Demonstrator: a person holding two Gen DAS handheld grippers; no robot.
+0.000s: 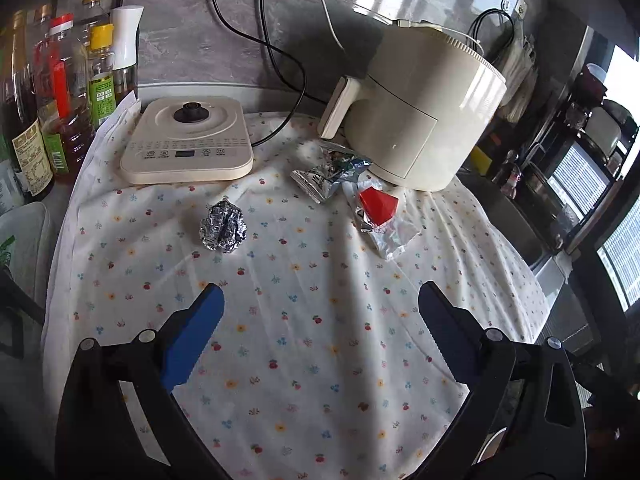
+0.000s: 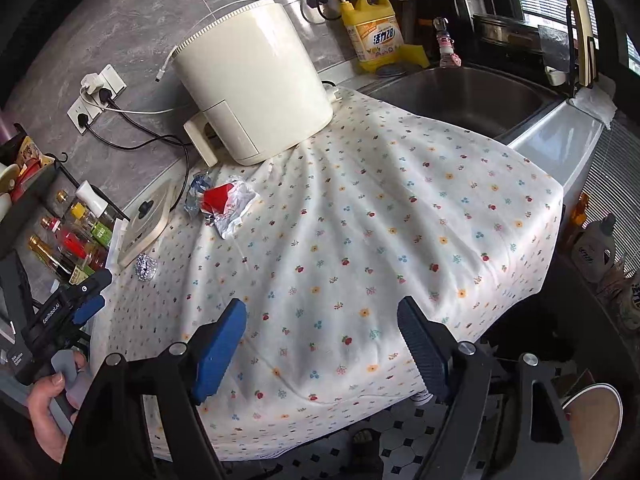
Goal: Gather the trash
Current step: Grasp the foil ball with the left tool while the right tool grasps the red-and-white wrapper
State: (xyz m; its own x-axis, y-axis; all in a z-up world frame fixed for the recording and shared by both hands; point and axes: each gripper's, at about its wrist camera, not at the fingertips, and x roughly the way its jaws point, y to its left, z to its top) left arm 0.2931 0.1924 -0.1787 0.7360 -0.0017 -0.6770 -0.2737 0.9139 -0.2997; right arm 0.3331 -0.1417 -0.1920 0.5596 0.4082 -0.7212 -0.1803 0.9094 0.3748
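Three pieces of trash lie on the flowered cloth point(image 1: 320, 360): a crumpled foil ball point(image 1: 223, 229), a silver snack wrapper point(image 1: 326, 176) and a red-and-white wrapper point(image 1: 378, 210) next to the air fryer. My left gripper point(image 1: 320, 302) hovers over the cloth short of the foil ball, open and with nothing between its blue pads. The right wrist view shows the foil ball point(image 2: 145, 267) and the red-and-white wrapper point(image 2: 224, 204) far to the left. My right gripper point(image 2: 322, 312) stands open over bare cloth near the front edge. A hand holds the left gripper point(image 2: 88, 296) at that view's left edge.
A cream air fryer point(image 1: 420, 108) and a flat kettle base point(image 1: 188, 144) stand at the back, with cables behind. Several oil and sauce bottles point(image 1: 52, 100) line the left. A steel sink point(image 2: 460, 96) and a yellow detergent bottle point(image 2: 374, 28) are on the right. Tiled floor point(image 2: 400, 440) lies below the cloth's edge.
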